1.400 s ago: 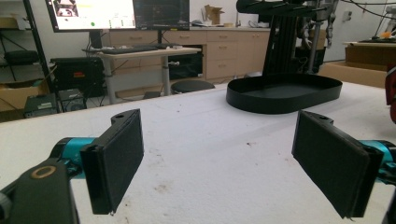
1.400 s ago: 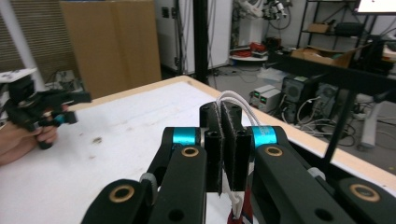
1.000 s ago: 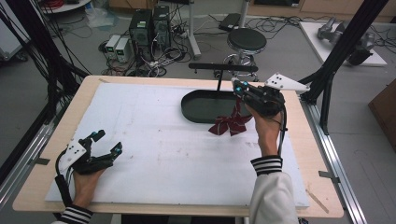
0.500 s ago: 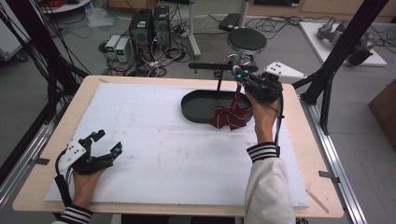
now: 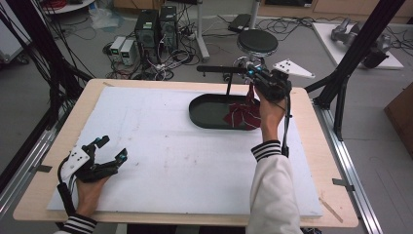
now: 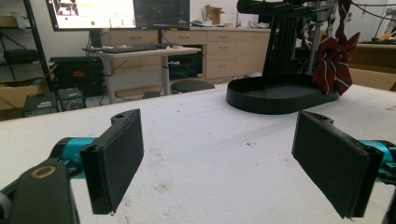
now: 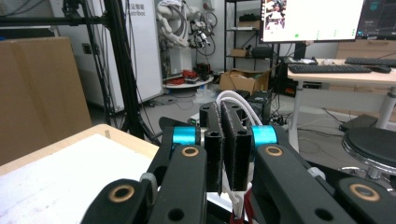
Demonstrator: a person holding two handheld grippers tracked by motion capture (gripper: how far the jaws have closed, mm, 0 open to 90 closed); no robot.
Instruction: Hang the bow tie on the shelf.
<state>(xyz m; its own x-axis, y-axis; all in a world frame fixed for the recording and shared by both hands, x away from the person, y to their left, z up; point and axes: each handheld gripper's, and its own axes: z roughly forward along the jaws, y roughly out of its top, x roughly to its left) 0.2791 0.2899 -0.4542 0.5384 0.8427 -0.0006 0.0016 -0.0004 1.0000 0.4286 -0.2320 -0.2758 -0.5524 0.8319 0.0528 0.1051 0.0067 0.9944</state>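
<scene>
Since the earlier frame the right gripper [image 5: 252, 78] has risen toward the stand's crossbar [image 5: 221, 69], jaws pinching the white loop [image 7: 232, 99] of the bow tie [image 5: 242, 116], a light, limp thing dangling over the black tray [image 5: 204, 112] near the desk's far edge. Left gripper [image 5: 109, 150] rests agape at the near-left corner.

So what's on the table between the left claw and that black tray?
Nothing: in the high view, only bare white table sheet lies between the left claw and the black tray. The left gripper view agrees.
</scene>
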